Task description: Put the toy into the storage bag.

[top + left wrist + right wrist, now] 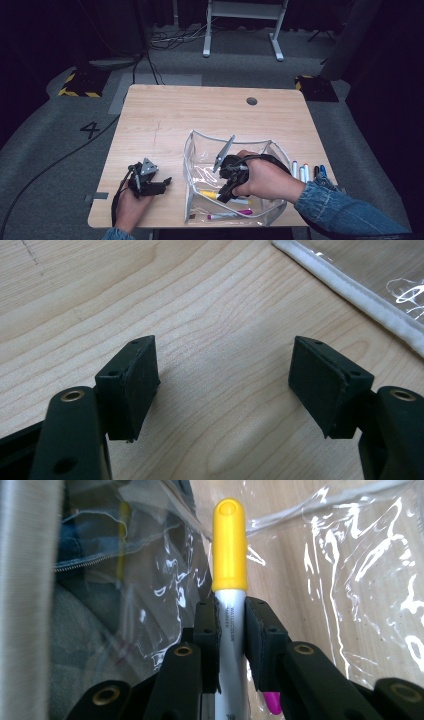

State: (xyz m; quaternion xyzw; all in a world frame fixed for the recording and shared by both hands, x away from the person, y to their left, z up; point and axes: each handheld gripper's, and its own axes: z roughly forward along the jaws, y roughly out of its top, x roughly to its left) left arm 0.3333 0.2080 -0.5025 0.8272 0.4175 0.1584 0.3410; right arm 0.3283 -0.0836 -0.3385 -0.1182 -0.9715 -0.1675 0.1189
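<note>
I see a dark room with grey carpet, cables on the floor and a pale wooden table [165, 115] in the middle. At the left, my left gripper [159, 184] rests low near the table's front edge, its jaws spread wide with nothing between them; in the left gripper view only bare wood lies under them, with the white trim of the clear pouch [350, 287] off to one side.

Moving right, the clear pouch [200, 145] stands open just beside it, and my right gripper [224, 196] reaches down inside, jaws clamped on the barrel of a yellow-capped marker [229, 550], cap pointing away from me. A pink-capped marker [230, 214] already lies inside the pouch near its front. Further right, more markers [306, 171] wait on the table past the pouch.

My worries: nothing steadies the pouch, so dragging the gripper out could snag the soft plastic wall and tip or slide it. The grip sits on a smooth round barrel, so the marker could twist or roll when released.
</note>
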